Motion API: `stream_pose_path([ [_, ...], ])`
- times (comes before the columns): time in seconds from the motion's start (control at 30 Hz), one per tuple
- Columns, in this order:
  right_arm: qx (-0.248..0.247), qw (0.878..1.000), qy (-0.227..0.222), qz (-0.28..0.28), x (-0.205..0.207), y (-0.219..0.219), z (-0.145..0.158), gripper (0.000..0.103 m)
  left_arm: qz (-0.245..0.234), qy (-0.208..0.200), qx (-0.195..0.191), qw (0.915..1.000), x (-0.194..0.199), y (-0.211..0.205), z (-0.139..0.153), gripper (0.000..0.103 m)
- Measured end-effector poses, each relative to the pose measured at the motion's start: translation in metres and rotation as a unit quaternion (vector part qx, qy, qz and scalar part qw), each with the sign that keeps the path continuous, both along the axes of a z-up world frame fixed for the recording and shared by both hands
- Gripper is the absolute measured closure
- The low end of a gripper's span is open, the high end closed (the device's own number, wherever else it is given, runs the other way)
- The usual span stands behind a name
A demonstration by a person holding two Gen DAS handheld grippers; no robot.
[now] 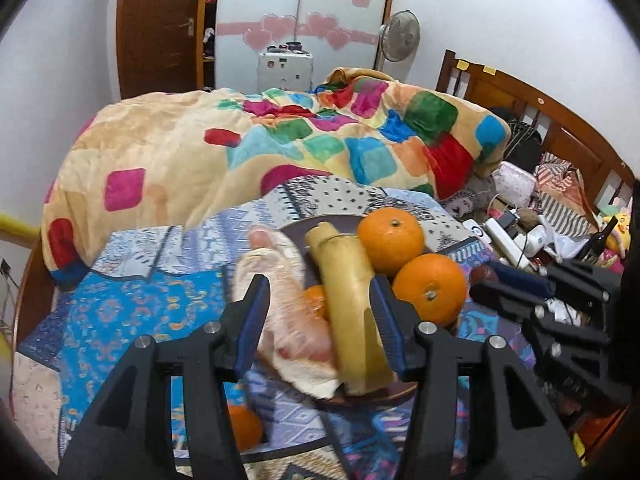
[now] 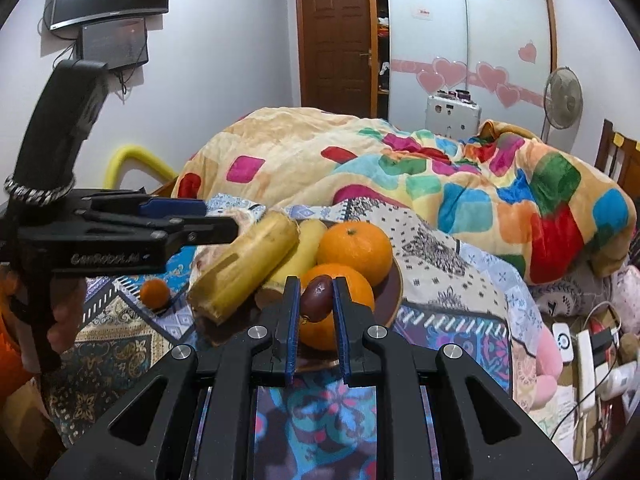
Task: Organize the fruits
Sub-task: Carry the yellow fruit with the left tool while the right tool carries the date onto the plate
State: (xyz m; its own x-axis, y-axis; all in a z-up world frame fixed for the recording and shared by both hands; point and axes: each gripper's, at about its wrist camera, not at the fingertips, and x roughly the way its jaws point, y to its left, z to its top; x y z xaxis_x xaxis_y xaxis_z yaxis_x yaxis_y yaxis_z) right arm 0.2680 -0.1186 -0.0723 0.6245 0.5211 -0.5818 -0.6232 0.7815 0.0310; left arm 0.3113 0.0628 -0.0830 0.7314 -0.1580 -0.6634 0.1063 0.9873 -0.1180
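A dark brown plate (image 1: 298, 226) (image 2: 394, 292) on the bed holds two oranges (image 1: 390, 240) (image 1: 430, 288) (image 2: 356, 250), a thick yellowish stalk piece (image 1: 352, 312) (image 2: 244, 264), a banana (image 2: 300, 256) and a wrapped pinkish fruit (image 1: 288, 304). My left gripper (image 1: 320, 312) is open, its jaws around the stalk piece and the wrapped fruit; it also shows in the right wrist view (image 2: 208, 220). My right gripper (image 2: 316, 300) is shut on a small dark red fruit (image 2: 317, 298) just above the near orange (image 2: 320, 328); it also shows in the left wrist view (image 1: 516, 280).
A small orange (image 1: 244, 426) (image 2: 154, 294) lies on the patterned sheet (image 1: 132, 312) beside the plate. A colourful checked blanket (image 1: 320, 136) is heaped behind. Chargers, cables and clutter (image 1: 516, 236) lie right, by the wooden headboard (image 1: 560, 120).
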Motion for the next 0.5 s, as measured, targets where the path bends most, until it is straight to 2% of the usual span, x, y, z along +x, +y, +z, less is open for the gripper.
stream_pose_path([
  [0.27, -0.017, 1.000, -0.011, -0.005, 0.018, 0.025, 0.004, 0.088, 0.017, 0.001, 0.025, 0.9995, -0.019, 0.032, -0.005, 0.048],
  [0.37, -0.018, 1.000, 0.003, -0.006, 0.027, 0.030, 0.001, 0.088, 0.023, 0.011, 0.021, 0.9994, -0.023, 0.046, -0.012, 0.047],
  [0.5, -0.022, 0.999, 0.025, -0.009, 0.037, 0.035, -0.006, 0.074, 0.028, 0.019, 0.014, 0.9993, -0.028, 0.057, -0.019, 0.047],
])
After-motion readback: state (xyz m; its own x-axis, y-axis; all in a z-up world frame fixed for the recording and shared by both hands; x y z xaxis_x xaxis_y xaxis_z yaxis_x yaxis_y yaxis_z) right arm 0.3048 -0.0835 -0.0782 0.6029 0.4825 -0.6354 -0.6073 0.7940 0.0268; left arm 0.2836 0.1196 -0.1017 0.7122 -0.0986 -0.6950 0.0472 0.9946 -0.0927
